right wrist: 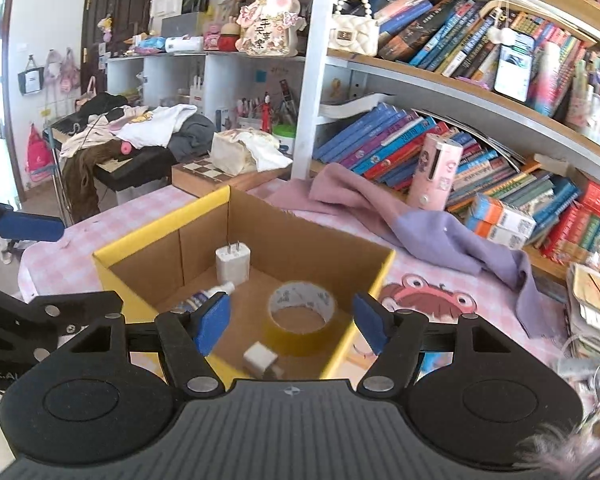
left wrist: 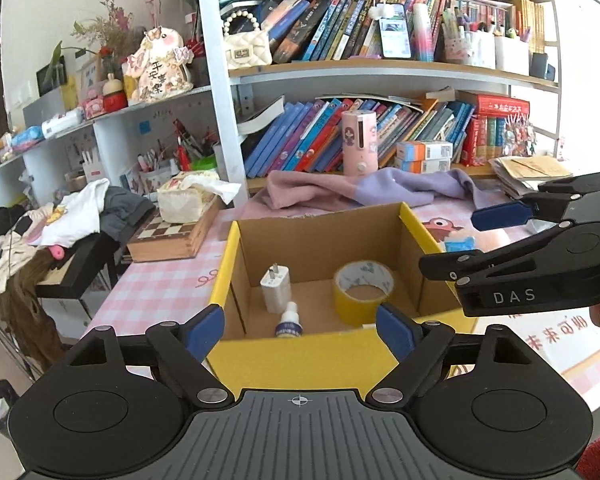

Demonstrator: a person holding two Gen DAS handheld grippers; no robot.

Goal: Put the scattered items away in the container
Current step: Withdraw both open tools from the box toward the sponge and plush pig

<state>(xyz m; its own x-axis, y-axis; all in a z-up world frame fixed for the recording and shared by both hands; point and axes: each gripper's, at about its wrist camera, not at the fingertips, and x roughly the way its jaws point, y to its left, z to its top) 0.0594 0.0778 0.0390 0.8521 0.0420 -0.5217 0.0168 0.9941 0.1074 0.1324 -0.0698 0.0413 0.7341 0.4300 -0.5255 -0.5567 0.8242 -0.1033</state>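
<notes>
Both grippers hang over the open yellow cardboard box with nothing between their pads, so the step in hand looks like the release of items into it, already done. The left gripper stands with its jaws wide and empty over the near wall of the box. The right gripper has its jaws parted to a middling width, also empty, above the box's near corner.

Inside the box, the right wrist view shows 4 things: a white plug charger standing upright against the far wall, a small white dropper bottle lying beside it, a roll of yellow tape lying flat, and a small white cube adapter near the front wall.

The next move probably calls for lifting clear and searching the pink checked tablecloth for leftovers; neither view shows a small loose item there
</notes>
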